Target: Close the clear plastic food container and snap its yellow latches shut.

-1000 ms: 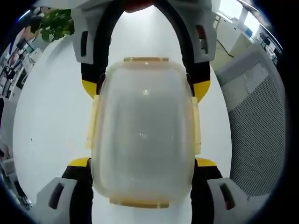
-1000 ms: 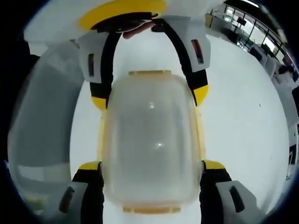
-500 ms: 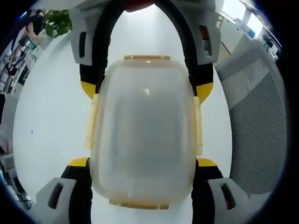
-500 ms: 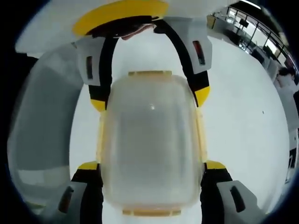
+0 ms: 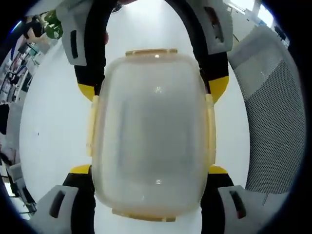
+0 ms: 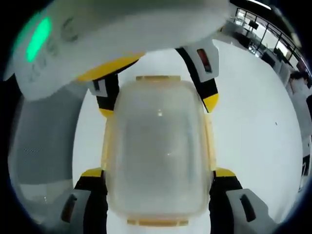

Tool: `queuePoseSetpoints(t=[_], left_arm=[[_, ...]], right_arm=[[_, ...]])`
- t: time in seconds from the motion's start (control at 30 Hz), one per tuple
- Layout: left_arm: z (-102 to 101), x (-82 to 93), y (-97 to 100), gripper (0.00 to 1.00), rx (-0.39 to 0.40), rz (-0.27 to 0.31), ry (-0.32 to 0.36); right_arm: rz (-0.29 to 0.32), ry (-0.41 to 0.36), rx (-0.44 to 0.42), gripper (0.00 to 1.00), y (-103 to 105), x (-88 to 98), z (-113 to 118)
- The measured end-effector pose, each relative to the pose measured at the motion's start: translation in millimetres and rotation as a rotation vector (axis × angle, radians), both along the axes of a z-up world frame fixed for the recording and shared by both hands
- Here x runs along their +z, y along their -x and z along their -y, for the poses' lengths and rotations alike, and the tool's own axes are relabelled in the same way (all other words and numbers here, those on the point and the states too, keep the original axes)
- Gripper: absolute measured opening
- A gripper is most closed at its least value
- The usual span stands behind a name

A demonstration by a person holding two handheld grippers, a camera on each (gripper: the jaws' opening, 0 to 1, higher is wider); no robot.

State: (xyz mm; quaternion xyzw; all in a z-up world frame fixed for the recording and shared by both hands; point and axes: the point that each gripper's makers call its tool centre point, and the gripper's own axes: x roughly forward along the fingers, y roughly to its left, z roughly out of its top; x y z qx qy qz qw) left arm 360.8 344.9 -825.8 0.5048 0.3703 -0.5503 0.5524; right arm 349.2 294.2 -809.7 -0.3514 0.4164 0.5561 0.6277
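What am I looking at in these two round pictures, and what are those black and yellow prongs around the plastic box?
There is no robot arm here. A person holds a two-pronged tool in each hand, and a small fisheye camera rides on each tool, which is why both pictures are round and bent.

In the left gripper view, the left tool rises from the bottom edge, its yellow-tipped prongs on either side of the clear plastic food container. The prongs coming down from the top belong to the other tool, facing it. The right gripper view shows the same scene from the opposite end: the right tool at the bottom, the container between.

The container sits on a white table, lid on, with pale yellow latches along its edges. A mesh chair back stands beside the table. Both tools straddle the container, apparently pressing on it.
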Motion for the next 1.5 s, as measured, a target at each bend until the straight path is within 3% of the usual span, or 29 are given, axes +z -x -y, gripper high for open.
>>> queuePoseSetpoints(t=[1.5], left_arm=[[-62, 2.5, -6.4, 0.92, 0.067, -0.016, -0.001]], right_arm=[[0.024, -0.012, 0.056, 0.89, -7, -3.7, -62]])
